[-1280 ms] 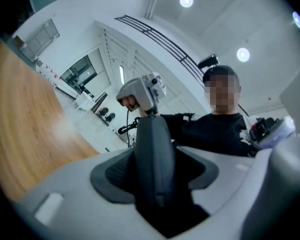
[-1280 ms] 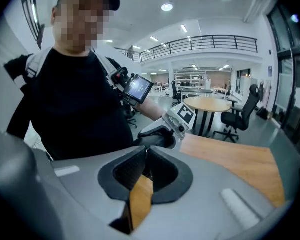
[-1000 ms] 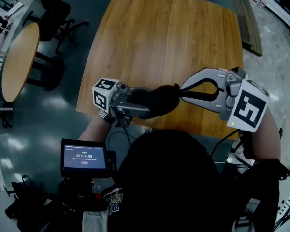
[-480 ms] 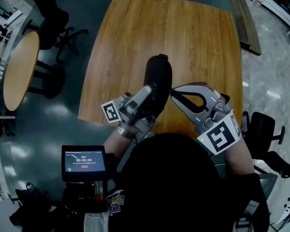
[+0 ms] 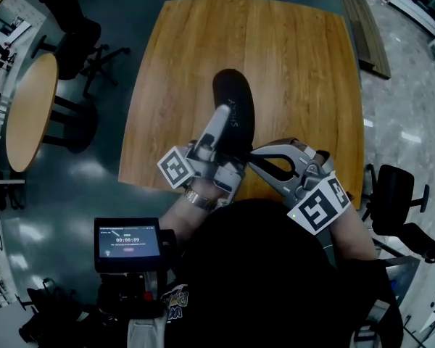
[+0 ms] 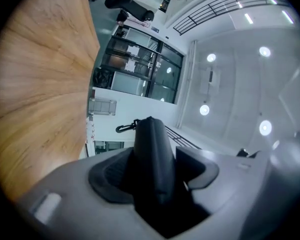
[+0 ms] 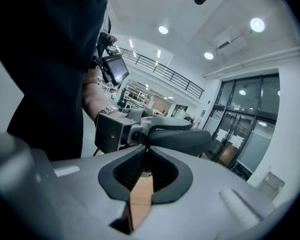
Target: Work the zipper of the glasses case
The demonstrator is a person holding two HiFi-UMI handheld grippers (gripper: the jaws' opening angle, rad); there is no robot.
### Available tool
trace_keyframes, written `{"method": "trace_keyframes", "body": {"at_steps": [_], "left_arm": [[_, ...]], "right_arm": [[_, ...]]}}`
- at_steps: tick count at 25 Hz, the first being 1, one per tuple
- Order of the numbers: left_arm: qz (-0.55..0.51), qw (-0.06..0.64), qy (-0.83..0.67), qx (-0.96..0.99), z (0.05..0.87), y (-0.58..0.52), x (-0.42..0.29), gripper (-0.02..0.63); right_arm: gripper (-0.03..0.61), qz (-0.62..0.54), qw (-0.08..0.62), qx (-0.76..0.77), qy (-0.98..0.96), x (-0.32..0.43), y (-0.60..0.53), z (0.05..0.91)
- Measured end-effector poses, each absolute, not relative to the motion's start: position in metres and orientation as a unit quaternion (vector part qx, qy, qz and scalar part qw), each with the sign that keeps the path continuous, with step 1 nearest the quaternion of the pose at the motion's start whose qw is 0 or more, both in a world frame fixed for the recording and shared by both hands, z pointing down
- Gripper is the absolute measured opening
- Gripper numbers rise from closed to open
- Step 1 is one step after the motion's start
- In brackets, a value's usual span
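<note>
Over the near edge of the wooden table (image 5: 290, 56), the black glasses case (image 5: 235, 104) is held up off the surface, its long axis pointing away from the person.

Left gripper (image 5: 225, 125): jaws spread wide and clamped across the case, near its close end. In the left gripper view the case (image 6: 152, 149) fills the gap between the two pads of the gripper (image 6: 154, 173), both pads pressed on its sides. A small black clip (image 6: 125, 128) hangs off the case's far tip. The table (image 6: 35, 84) lies to the left in that view. The marker cube (image 5: 176, 168) sits on the side toward the person's left.

Right gripper (image 5: 251, 155): jaws closed, tips together, right up against the near end of the case. In the right gripper view the tips of the gripper (image 7: 146, 151) meet just under the edge of the case (image 7: 182, 140) — whether the zipper pull is pinched between them cannot be made out. A strip of the table (image 7: 140, 199) shows through the slot behind the tips. Its marker cube (image 5: 320, 203) sits close to the person's body.

Surroundings: a small screen (image 5: 127, 241) at the person's left, a round table (image 5: 29, 107) further left on the floor, an office chair (image 5: 395, 191) to the right.
</note>
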State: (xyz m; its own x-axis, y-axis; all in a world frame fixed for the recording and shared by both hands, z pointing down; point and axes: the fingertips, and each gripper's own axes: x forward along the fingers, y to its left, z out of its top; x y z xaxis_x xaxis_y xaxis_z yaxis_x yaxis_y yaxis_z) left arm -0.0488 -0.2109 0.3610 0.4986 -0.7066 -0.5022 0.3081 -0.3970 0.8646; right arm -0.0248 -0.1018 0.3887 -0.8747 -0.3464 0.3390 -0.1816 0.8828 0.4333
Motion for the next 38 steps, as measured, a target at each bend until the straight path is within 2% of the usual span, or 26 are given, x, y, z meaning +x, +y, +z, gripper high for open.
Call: {"method": "trace_keyframes", "body": {"at_steps": [3, 8, 14, 21, 22, 23, 26, 32, 38], "left_arm": [[-0.451, 0.513, -0.131, 0.718, 0.360, -0.206, -0.047, 0.255], [-0.374, 0.489, -0.090, 0.782, 0.358, -0.181, -0.036, 0.258], [-0.418, 0.525, -0.062, 0.738, 0.362, -0.175, -0.037, 0.253], [-0.388, 0.495, 0.013, 0.778, 0.352, -0.146, -0.016, 0.266], [-0.379, 0.485, 0.021, 0.788, 0.347, -0.142, -0.011, 0.311], [-0.376, 0.478, 0.020, 0.794, 0.345, -0.141, -0.009, 0.311], [-0.392, 0.471, 0.009, 0.790, 0.339, -0.146, -0.014, 0.271], [-0.410, 0.473, -0.028, 0.780, 0.335, -0.150, -0.020, 0.259], [-0.454, 0.463, -0.057, 0.759, 0.327, -0.160, -0.033, 0.255]], "right_arm": [[0.025, -0.182, 0.199, 0.129, -0.954, -0.005, -0.110, 0.382], [0.005, -0.122, 0.144, 0.188, -0.964, 0.036, -0.138, 0.361], [0.005, -0.078, 0.088, 0.214, -0.970, 0.040, -0.147, 0.348], [0.005, -0.025, 0.001, 0.183, -0.983, 0.045, -0.137, 0.331], [0.005, -0.023, -0.002, 0.171, -0.985, 0.041, -0.133, 0.331], [0.005, -0.020, -0.005, 0.161, -0.987, 0.039, -0.130, 0.330], [0.005, -0.019, -0.008, 0.148, -0.989, 0.034, -0.126, 0.327], [0.005, -0.067, 0.012, 0.176, -0.982, 0.032, -0.125, 0.325], [0.005, -0.146, 0.064, 0.205, -0.966, 0.024, -0.119, 0.328]]}}
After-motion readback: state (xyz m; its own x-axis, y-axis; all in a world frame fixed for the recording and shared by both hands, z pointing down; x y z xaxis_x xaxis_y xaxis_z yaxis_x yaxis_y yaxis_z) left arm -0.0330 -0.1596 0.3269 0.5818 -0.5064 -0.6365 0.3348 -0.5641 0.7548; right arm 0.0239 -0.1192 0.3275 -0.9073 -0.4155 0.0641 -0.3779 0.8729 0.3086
